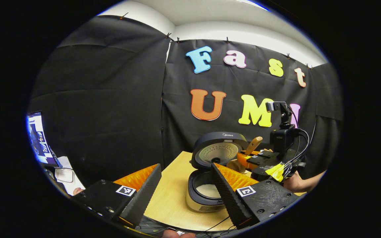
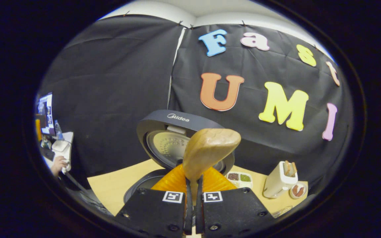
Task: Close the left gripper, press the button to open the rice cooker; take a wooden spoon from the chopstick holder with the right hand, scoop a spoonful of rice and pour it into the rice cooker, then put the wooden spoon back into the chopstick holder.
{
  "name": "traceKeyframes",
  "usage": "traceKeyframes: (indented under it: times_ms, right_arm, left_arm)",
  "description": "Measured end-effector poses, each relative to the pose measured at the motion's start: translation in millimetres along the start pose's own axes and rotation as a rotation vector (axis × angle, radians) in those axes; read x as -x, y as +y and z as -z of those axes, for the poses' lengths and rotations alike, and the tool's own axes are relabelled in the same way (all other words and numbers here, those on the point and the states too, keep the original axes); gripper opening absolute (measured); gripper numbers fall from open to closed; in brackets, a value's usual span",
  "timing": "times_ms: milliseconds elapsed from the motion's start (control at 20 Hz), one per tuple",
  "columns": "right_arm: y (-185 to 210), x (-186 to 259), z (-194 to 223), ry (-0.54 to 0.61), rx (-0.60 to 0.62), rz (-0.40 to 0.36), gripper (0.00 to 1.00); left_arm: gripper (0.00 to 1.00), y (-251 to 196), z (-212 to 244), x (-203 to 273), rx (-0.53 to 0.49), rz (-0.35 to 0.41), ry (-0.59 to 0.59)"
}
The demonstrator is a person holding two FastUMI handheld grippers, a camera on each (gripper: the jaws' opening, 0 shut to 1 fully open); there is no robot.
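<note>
- Right hand-held gripper (image 2: 193, 185) clamps the wooden spoon (image 2: 210, 147); left hand-held gripper (image 1: 185, 185) stands wide.
- Rice cooker (image 1: 207, 190) open.
- Judgement: keep bowl level, tip over pot centre.

Left gripper (image 1: 185, 180) standing open before the open rice cooker (image 1: 210, 175); right gripper (image 1: 248, 158) holding the wooden spoon (image 1: 253, 145) beyond it

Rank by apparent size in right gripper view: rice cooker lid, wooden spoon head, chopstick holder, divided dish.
1. rice cooker lid
2. wooden spoon head, though nearness to the camera inflates it
3. chopstick holder
4. divided dish
</note>
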State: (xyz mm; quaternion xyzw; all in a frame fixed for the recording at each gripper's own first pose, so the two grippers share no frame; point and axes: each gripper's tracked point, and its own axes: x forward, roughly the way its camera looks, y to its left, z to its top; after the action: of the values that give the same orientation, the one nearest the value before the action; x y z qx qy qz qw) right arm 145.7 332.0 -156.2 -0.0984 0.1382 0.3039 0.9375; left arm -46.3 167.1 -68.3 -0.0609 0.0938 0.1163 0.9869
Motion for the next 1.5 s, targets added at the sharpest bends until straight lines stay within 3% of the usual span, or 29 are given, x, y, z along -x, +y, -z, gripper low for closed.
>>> traceKeyframes:
  times_ms: [350,600,800,1050,1250,1300,1350,1500]
  right_arm:
    - [-20,32,-23,-0.029,-0.329,-0.087,0.09]
    - [-77,75,-36,-0.065,-0.538,-0.083,0.09]
    - [-150,115,-26,-0.091,-0.642,-0.005,0.09]
    - [-250,162,9,-0.111,-0.728,0.154,0.09]
    - [-324,197,52,-0.105,-0.793,0.294,0.09]
    - [-340,202,65,-0.098,-0.808,0.326,0.04]
    - [-353,206,77,-0.085,-0.823,0.354,0.09]
    - [-385,208,116,-0.045,-0.844,0.415,0.09]
  left_arm:
    - [0.95,-25,-7,-3,-0.009,0.024,-0.004]
    - [0.95,-52,-15,-9,-0.042,0.055,-0.024]
    - [0.95,-85,-16,-16,-0.058,0.079,-0.032]
    - [0.95,-131,-16,-22,-0.074,0.123,-0.040]
    - [0.95,-163,-13,-30,-0.068,0.146,-0.035]
    - [0.95,-169,-14,-32,-0.068,0.150,-0.035]
    - [0.95,-174,-14,-33,-0.067,0.153,-0.036]
    - [0.95,-182,-13,-35,-0.070,0.144,-0.029]
